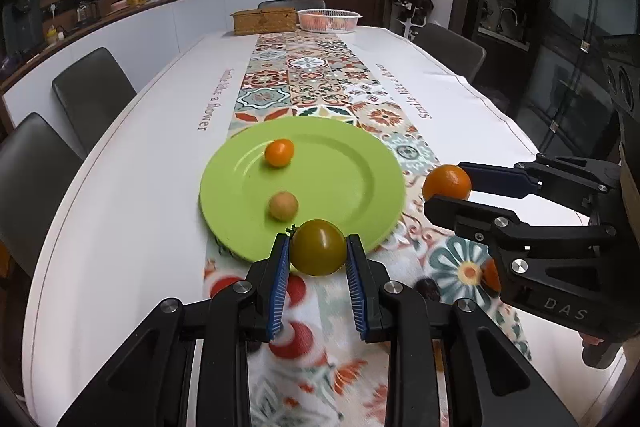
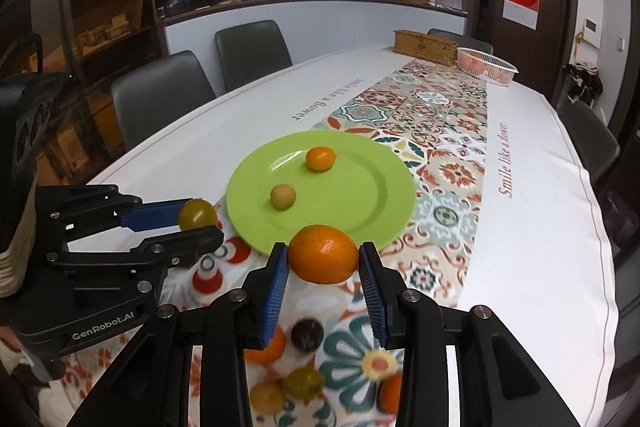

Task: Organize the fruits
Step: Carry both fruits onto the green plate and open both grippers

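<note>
Green-yellow tomato pinched in left gripper, orange pinched in right gripper; both held off the table at the green plate near edge, prob for drop-off w/ 2 fruits there.

Left black two-finger gripper with blue ribbed pads angles downward, jaws clamped tight around a small round olive-green fruit. Beside it, the right black gripper with blue pads tilts down likewise, pads pressed on a round orange citrus fruit.
</note>
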{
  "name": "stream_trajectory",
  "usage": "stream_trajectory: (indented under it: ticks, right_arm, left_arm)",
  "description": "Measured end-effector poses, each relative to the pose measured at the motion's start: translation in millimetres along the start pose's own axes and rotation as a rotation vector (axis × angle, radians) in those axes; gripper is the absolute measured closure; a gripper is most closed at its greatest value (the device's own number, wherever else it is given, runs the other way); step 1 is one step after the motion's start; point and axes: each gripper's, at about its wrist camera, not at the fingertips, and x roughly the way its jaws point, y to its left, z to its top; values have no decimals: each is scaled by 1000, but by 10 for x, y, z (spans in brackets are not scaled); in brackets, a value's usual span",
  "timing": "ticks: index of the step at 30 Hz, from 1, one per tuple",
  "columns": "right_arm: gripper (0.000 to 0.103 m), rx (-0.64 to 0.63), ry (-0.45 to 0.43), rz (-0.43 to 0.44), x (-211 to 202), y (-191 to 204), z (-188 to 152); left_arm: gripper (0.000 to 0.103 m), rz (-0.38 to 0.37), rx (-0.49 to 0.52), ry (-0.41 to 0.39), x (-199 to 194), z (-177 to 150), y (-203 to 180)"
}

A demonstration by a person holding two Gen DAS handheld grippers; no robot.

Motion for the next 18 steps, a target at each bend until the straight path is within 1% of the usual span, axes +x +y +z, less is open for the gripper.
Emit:
stream_trajectory:
  ticks: [6,10,18]
  right_arm:
    - [66,-12,38,-1,291,-44,235]
    - [66,-15,68,0,510,-61,367]
    - [66,14,140,-6,944,-170,503]
  left_arm:
    - [75,1,5,14,242,189,178]
    - [75,-11,-6,38,424,278,303]
    - [75,-28,-30,93,771,417,506]
